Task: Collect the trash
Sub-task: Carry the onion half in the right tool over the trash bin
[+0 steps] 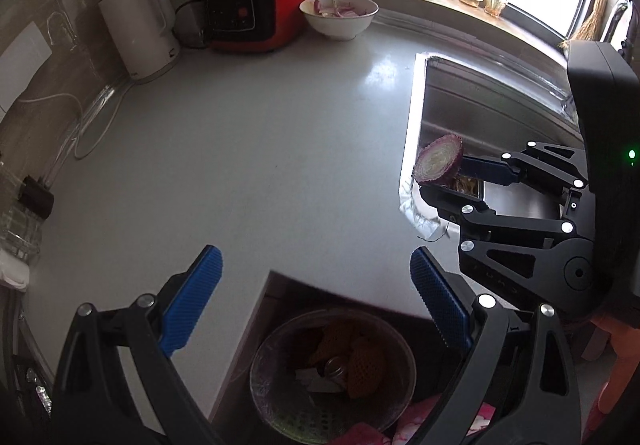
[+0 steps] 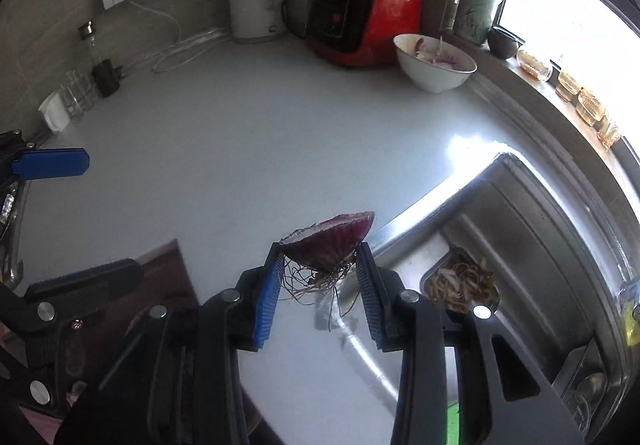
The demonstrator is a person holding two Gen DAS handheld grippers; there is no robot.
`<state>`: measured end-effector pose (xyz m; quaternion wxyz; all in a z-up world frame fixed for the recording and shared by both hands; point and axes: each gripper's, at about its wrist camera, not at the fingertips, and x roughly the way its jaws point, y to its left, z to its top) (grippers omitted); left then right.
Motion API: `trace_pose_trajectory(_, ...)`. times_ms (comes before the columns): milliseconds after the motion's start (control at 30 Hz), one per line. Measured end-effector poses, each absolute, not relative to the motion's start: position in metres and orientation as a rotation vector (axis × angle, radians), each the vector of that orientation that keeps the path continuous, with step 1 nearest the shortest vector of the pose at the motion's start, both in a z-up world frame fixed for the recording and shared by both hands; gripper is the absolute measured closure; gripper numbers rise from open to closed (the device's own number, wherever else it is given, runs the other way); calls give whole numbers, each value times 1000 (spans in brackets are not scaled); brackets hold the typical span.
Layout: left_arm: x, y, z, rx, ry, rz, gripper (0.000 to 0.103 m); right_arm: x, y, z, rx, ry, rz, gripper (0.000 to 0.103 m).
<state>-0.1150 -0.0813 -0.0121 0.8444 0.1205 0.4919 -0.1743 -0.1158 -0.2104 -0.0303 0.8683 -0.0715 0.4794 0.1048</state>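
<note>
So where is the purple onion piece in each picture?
Left wrist view: the onion piece is at the middle right, held by the right gripper at the sink's near edge.
Right wrist view: the onion piece is at the lower centre, pinched between the blue fingers, roots hanging down.
Shared landmark: the white bowl beside the red blender.

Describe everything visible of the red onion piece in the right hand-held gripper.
The red onion piece is the root end of a cut onion: purple skin, a pale ringed cut face and stringy dried roots hanging below. The right hand-held gripper holds it between its blue pads, off the counter, near the sink's edge. Only the pads touch it.
</note>
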Motion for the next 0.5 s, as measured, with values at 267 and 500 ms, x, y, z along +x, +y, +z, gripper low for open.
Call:
trace_pose_trajectory(267,-147,-32,-47,279,1124,-451,12,-165,-155,-67,-165,1125,257,66)
trace_pose_trajectory(500,-168,-3,-79,314,1202,-502,12,-199,-123,-100,-155,1237,285,65)
